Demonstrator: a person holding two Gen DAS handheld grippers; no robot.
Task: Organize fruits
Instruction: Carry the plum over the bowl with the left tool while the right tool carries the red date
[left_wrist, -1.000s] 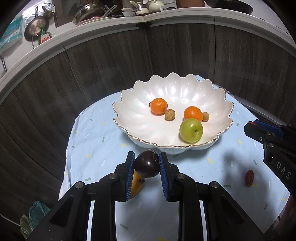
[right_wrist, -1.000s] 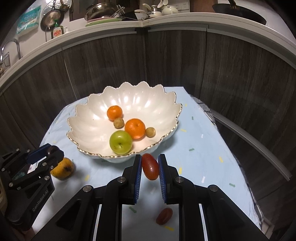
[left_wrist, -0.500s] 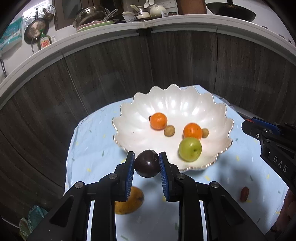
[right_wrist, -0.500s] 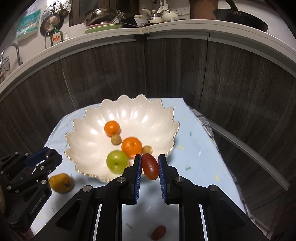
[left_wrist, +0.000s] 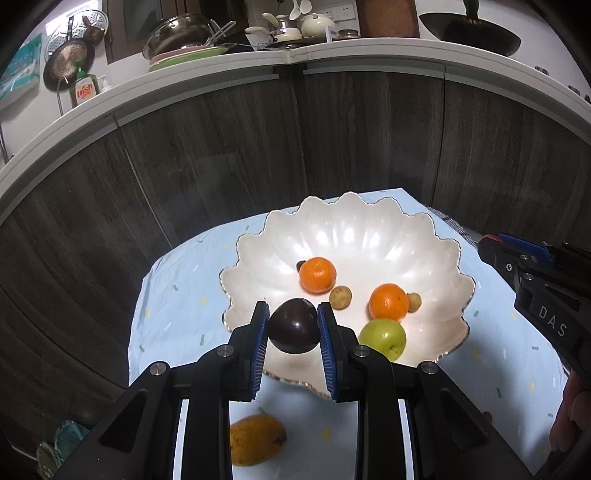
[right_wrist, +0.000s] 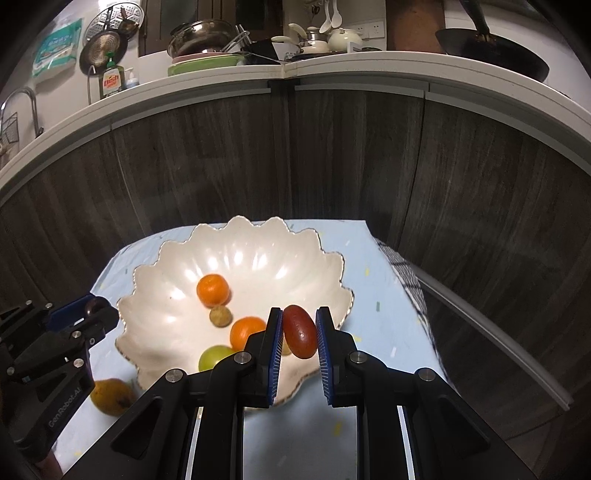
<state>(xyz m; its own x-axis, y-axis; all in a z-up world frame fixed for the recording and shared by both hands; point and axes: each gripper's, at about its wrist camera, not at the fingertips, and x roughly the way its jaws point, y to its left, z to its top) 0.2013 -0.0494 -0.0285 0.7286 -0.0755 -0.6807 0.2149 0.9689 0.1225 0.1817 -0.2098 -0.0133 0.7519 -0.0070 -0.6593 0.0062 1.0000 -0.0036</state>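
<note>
The bench, under its pale blue cloth, carries the scalloped white bowl at its middle, and both grippers have come up off the cloth and in over that bowl's near rim. A second ago each fruit was level with the cloth in front of the bowl; now each hangs above the rim, so the carry looks nearly done and release is the likely next step.

The left gripper is clamped on a dark purple plum, which sits over the bowl's 7 o'clock edge. The right gripper is closed on a reddish oval fruit, over the rim at about 5 o'clock in its own view.

Inside the bowl, two oranges — one toward the centre, one at 4 o'clock of it — rest with a green apple nearest the front rim, and two small brown fruits lie beside the oranges.

Outside the bowl a yellow-orange fruit lies on the cloth at 6 o'clock, under the left gripper, where earlier it sat right behind the plum. A small red fruit shows at the right edge of the left view — much of it hidden. Both of these are yet to be gathered, I judge.
</note>
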